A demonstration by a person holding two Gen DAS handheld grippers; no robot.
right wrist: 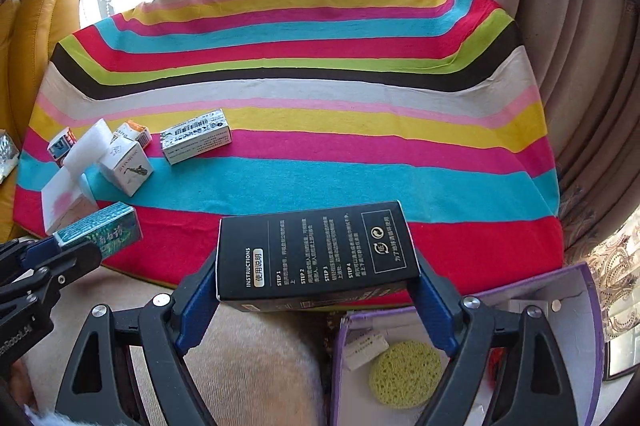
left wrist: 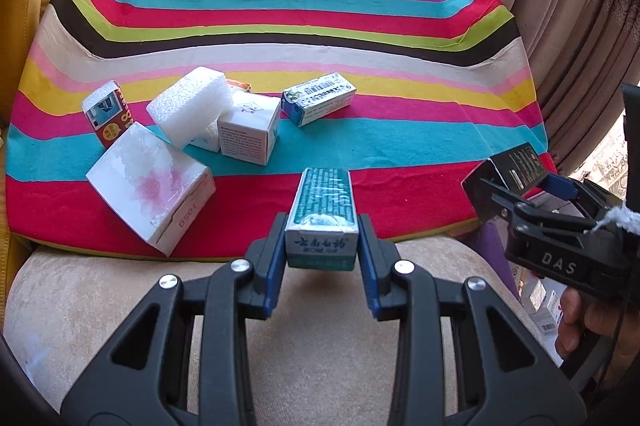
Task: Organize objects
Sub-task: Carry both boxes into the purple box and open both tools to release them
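My left gripper [left wrist: 322, 226] is shut on a narrow teal-green carton [left wrist: 322, 198], held end-on above the front edge of the striped cloth [left wrist: 400, 142]. In the right wrist view the same carton [right wrist: 100, 230] shows at the left with the left gripper [right wrist: 76, 246] around it. My right gripper [right wrist: 316, 266] is shut on a flat black box [right wrist: 316, 250] with white instruction text, its blue pads pressing both short ends. It hangs over the cloth's front edge. From the left wrist view, the right gripper [left wrist: 520, 186] holds the black box [left wrist: 508, 170] at the far right.
At the cloth's left lie a white box with a pink print [left wrist: 148, 186], a foam block [left wrist: 190, 110], a white cube box [left wrist: 248, 130], a small red-and-blue box [left wrist: 106, 114] and a green-white carton [left wrist: 318, 98]. A purple box [right wrist: 588, 306] at the lower right holds a yellow sponge [right wrist: 404, 374]. Curtains hang on the right.
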